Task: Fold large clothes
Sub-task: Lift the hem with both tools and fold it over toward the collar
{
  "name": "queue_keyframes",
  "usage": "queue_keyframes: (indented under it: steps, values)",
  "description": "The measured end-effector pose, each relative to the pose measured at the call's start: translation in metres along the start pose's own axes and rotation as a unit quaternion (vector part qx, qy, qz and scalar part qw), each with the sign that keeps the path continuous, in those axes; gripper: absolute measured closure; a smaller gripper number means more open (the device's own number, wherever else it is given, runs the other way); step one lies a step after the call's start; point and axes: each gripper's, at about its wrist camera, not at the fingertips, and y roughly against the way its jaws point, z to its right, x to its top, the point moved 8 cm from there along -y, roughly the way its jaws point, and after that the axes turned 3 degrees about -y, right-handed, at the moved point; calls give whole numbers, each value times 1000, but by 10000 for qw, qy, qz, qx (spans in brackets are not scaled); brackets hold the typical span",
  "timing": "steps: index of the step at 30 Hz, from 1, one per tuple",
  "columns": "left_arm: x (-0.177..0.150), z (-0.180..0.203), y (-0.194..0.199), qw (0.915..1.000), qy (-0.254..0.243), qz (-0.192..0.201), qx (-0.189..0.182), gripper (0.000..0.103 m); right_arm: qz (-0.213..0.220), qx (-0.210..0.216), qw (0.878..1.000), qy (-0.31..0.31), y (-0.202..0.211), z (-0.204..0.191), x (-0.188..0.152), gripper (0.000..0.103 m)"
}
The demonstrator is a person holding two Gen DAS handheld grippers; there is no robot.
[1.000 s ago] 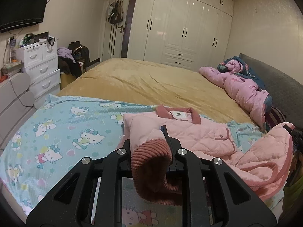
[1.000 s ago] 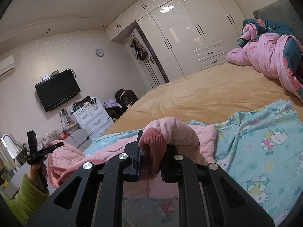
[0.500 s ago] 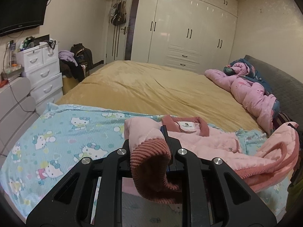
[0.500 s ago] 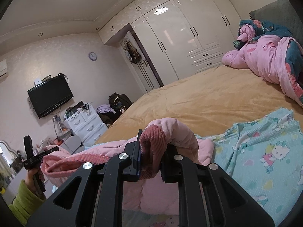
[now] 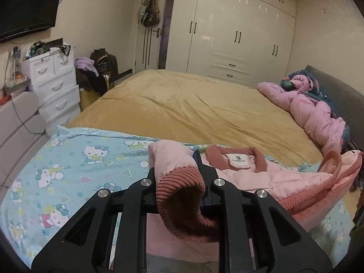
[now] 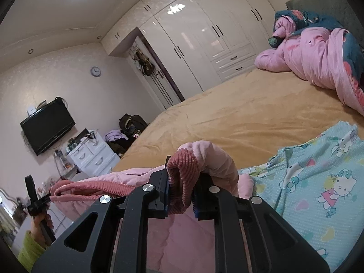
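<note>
A pink quilted jacket (image 5: 261,175) with ribbed dark-pink cuffs and collar is held up over a Hello Kitty sheet (image 5: 75,166) at the near end of the bed. My left gripper (image 5: 178,182) is shut on one ribbed sleeve cuff (image 5: 182,188). My right gripper (image 6: 180,182) is shut on the other sleeve cuff (image 6: 182,173). The jacket (image 6: 141,179) stretches between them, its collar and white label (image 5: 240,159) facing up. The left gripper (image 6: 34,202) and the hand that holds it show at the far left of the right wrist view.
The bed has a mustard cover (image 5: 193,104). A bunched pink quilt (image 5: 314,113) lies by the grey headboard (image 5: 341,95). White drawers (image 5: 54,88), a wall TV (image 5: 25,20) and a clothes pile (image 5: 97,72) are at the left. White wardrobes (image 5: 238,36) line the far wall.
Both grippers have risen with the cuffs, lifting the jacket off the sheet and pulling it taut between them. The jaws stay shut on the cuffs.
</note>
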Motion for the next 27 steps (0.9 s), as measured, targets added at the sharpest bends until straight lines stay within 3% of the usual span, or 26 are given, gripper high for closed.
queue_keyframes:
  steps: [12,27]
  values:
    - [-10,8,-47,9993,-243,-169,218,91,-333,-525,9980,-63,-52,30,-10,89]
    - [-30,6,-94,9981,-356,-439,237,91,-641,-1035,9925,-72,-104,57,-27,89]
